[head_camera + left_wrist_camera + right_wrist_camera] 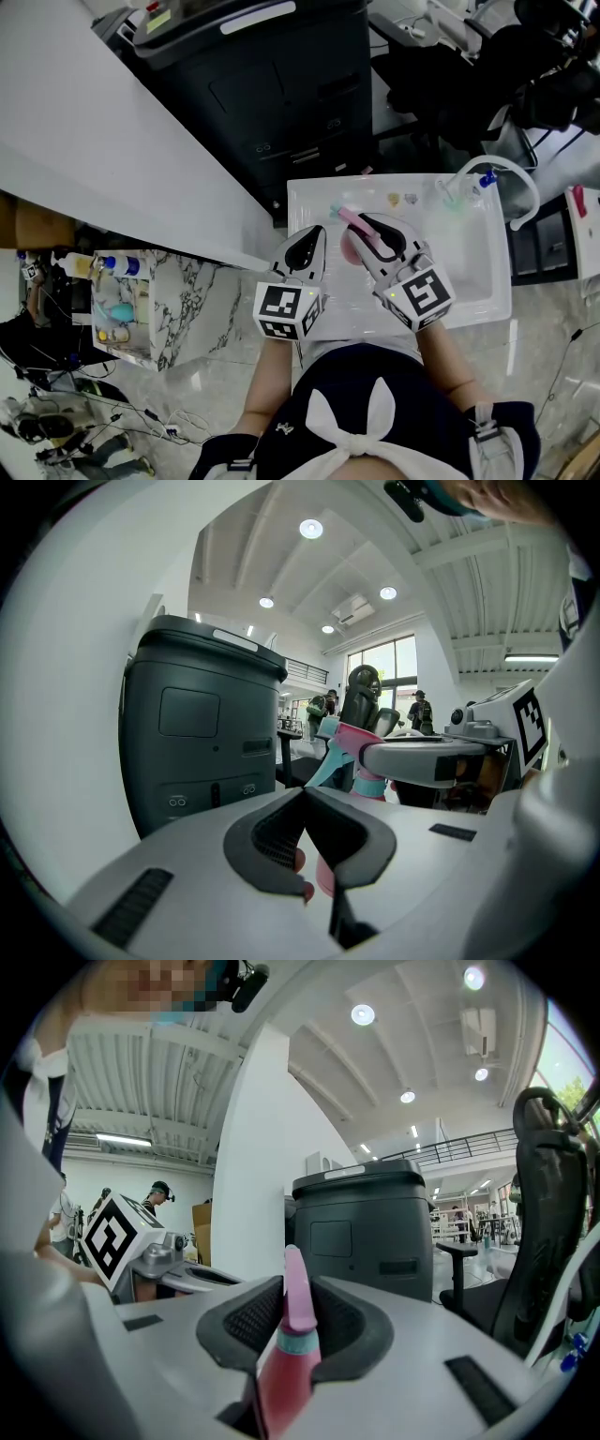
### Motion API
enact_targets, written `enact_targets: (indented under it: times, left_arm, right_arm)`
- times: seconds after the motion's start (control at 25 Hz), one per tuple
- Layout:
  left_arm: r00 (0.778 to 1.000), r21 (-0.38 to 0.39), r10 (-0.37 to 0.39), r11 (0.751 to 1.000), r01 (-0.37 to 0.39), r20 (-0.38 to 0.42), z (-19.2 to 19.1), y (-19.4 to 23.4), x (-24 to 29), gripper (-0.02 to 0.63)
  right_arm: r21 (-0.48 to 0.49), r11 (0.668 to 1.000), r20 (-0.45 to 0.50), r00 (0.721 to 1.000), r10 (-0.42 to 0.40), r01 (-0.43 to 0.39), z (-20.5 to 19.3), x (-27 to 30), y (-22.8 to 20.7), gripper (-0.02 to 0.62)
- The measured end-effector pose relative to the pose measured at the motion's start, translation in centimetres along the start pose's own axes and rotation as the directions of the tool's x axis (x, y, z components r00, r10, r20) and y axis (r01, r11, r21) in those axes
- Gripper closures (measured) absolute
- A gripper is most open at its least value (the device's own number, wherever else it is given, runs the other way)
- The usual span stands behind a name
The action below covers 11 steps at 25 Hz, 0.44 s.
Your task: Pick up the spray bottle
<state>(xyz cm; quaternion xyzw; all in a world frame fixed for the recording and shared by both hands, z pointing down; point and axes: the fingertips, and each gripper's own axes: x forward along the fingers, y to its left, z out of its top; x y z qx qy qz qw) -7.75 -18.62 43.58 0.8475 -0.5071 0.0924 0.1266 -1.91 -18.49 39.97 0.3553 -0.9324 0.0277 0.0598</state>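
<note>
The spray bottle (352,228) is pink with a teal collar and nozzle. My right gripper (377,231) is shut on it and holds it in the air above the white table (473,281). In the right gripper view the bottle's pink head (296,1309) stands up between the dark pads. My left gripper (313,240) hovers just left of the bottle, its jaws together with nothing in them. From the left gripper view (306,801) the bottle's trigger head (349,746) shows ahead, clamped in the right gripper (427,759). Most of the bottle's body is hidden.
A tall black bin (272,84) stands behind the table, next to a white wall. A white looped hose (511,183) and small items (403,199) lie at the table's far side. A marble shelf with bottles (122,300) is at the left. A black chair (553,1222) is at the right.
</note>
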Motion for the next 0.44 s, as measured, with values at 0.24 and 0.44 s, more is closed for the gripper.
enact_targets:
  times: [0.24,0.44]
  left_arm:
    - [1.0,0.001,0.0,1.0,0.0,0.003,0.02,-0.04,0.0,0.58]
    - [1.0,0.001,-0.001,1.0,0.001,0.003,0.11,-0.1,0.05,0.58]
  right_arm:
    - [0.006,1.0,-0.006,1.0,-0.004,0.004,-0.19,-0.01,-0.04,0.499]
    - [0.008,1.0,-0.025,1.0,0.003,-0.003,-0.52,-0.03,0.02,0.499]
